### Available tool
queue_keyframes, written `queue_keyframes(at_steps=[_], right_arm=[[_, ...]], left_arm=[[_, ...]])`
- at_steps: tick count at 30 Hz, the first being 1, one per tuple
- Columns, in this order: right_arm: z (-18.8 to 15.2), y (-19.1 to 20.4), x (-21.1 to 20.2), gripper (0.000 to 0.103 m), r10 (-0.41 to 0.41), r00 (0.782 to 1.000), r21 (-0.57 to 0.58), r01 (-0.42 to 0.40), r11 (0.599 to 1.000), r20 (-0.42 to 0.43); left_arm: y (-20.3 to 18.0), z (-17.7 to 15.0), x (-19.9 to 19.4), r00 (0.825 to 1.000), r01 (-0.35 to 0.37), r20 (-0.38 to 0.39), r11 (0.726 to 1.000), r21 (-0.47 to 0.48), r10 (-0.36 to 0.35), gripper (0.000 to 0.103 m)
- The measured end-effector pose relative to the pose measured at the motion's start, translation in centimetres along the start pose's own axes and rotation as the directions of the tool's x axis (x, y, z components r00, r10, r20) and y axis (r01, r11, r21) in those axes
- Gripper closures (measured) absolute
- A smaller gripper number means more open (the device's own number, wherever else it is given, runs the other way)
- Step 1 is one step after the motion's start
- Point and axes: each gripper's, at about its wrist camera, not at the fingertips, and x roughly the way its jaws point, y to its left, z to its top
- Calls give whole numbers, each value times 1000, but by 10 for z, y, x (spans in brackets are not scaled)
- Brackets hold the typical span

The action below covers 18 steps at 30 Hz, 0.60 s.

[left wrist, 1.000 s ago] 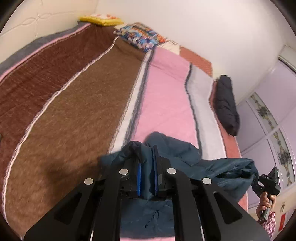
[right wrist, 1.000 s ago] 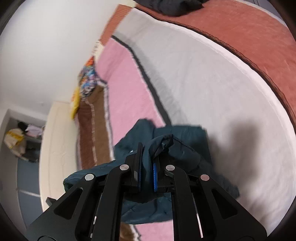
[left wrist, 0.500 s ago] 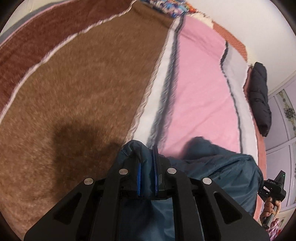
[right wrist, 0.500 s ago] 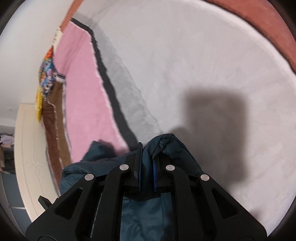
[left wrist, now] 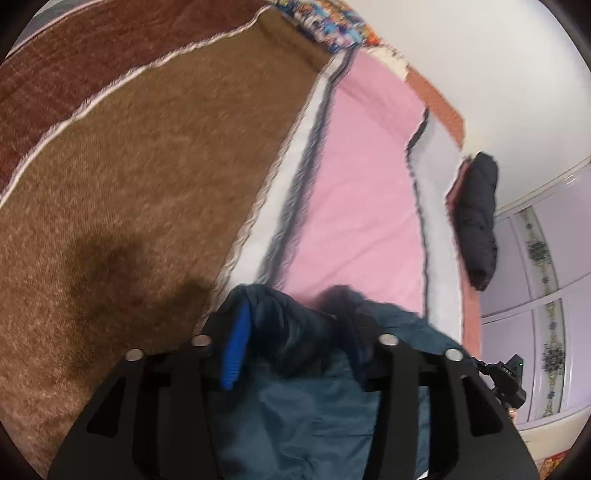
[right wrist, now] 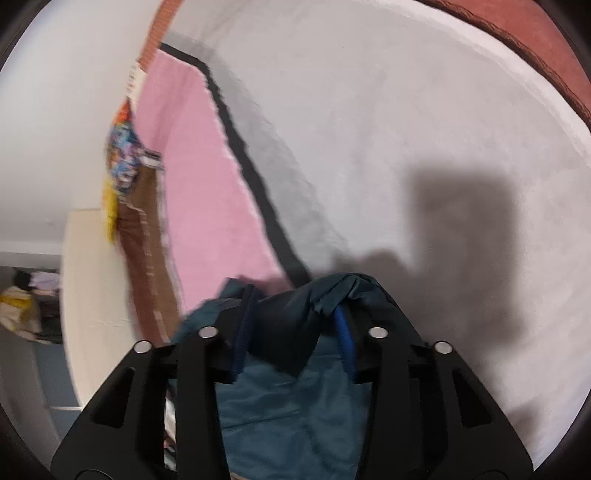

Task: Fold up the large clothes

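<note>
Now both grippers stand with their jaws spread, having just been opening, and a bunched fold of the teal jacket (left wrist: 317, 398) lies loose between the fingers of each. In the left wrist view the left gripper (left wrist: 295, 332) has its blue pad (left wrist: 233, 350) bared on one side, clear of the cloth, while the far finger is partly draped by a dark fold, so whether cloth touches that pad cannot be told. The jacket lies on the bed (left wrist: 129, 177), its top edge across the white and pink stripes of the blanket, just beside the brown stripe. A dark shadow falls on the brown pile to the left. Further off, a black garment (left wrist: 476, 221) rests along the bed's far edge, near lilac wardrobe doors (left wrist: 546, 266), and a patterned pillow (left wrist: 328, 22) sits at the head. At lower right of that view part of the right gripper (left wrist: 506, 380) shows, blurred. In the right wrist view the right gripper (right wrist: 293, 325) has a peak of jacket (right wrist: 295, 406) standing between its parted fingers; a twisted corner hangs over the blue pad (right wrist: 343, 339) on one side, and the other pad is dark and hard to read. That corner lies on the pale grey stripe, by the black line bordering the pink.
</note>
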Motion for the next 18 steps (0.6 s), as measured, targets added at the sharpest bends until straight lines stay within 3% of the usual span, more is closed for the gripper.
queue_keyframes(at_steps=[3, 5, 11, 15, 18], right_arm=[[0, 1, -14, 53, 50, 999, 32, -50, 998, 10], [-1, 5, -20, 53, 66, 998, 32, -67, 997, 24], [-13, 22, -46, 53, -12, 992, -69, 21, 997, 122], [-38, 44, -67, 57, -101, 968, -222, 154, 963, 231], [-70, 67, -56, 81, -184, 942, -395, 289, 872, 282]], left_arm=[[-8, 2, -26, 995, 15, 97, 1000, 11, -16, 46], [-12, 0, -34, 994, 18, 111, 1000, 7, -18, 46], [-42, -28, -42, 991, -79, 122, 979, 186, 57, 46], [-58, -56, -38, 977, -188, 157, 928, 322, 144, 51], [-69, -77, -25, 965, -254, 176, 869, 425, 195, 64]])
